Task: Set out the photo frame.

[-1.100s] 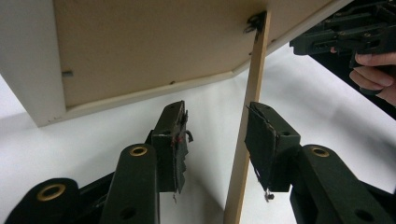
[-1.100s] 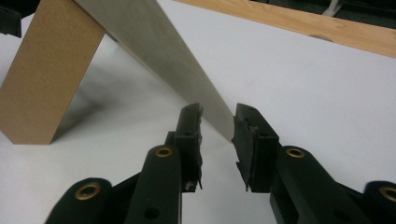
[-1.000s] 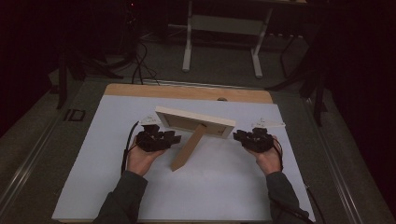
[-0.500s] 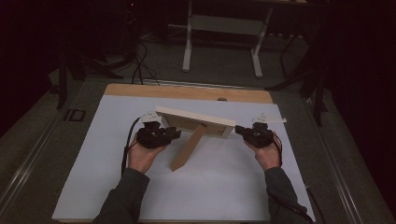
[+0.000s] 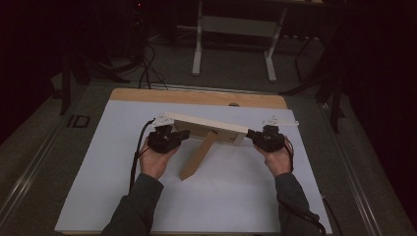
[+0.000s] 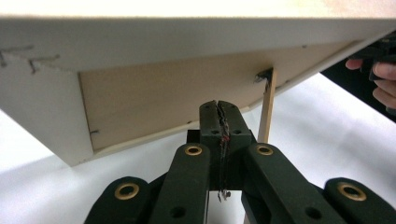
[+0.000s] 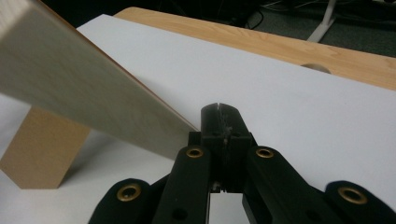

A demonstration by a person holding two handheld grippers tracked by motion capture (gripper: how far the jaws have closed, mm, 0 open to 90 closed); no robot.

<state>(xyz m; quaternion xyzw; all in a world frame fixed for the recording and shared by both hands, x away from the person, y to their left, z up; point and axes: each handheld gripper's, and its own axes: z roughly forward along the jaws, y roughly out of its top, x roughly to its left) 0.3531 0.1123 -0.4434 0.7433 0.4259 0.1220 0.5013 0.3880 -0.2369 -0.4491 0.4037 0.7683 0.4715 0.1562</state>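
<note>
Standing tilted near the middle of the worktop (image 5: 147,196), the frame (image 5: 206,124) leans on its brown stand (image 5: 198,156), whose foot rests on the white sheet toward the person. A bare wooden strip of the worktop runs along the far edge.

From above, the left claw (image 5: 183,134) sits at the frame's left end and the right claw (image 5: 251,133) at its right end, each held in a hand coming up from the near side, a cable trailing from each.

Seen from the left claw (image 6: 218,108), both jaws are pressed together with no gap, their tips just under the frame's brown backing (image 6: 163,100) and nothing visibly caught between them. The pale border of the frame hangs overhead, and the thin edge of the stand (image 6: 267,109) drops from a small hinge just to the right of the tips. Fingers of the other hand (image 6: 380,81) show at the far right.

From the right claw (image 7: 219,112), the jaws are likewise closed tight, with the frame's pale edge (image 7: 84,88) ending right at their left side; whether it touches them cannot be told. The stand (image 7: 44,149) is seen below the frame.
</note>
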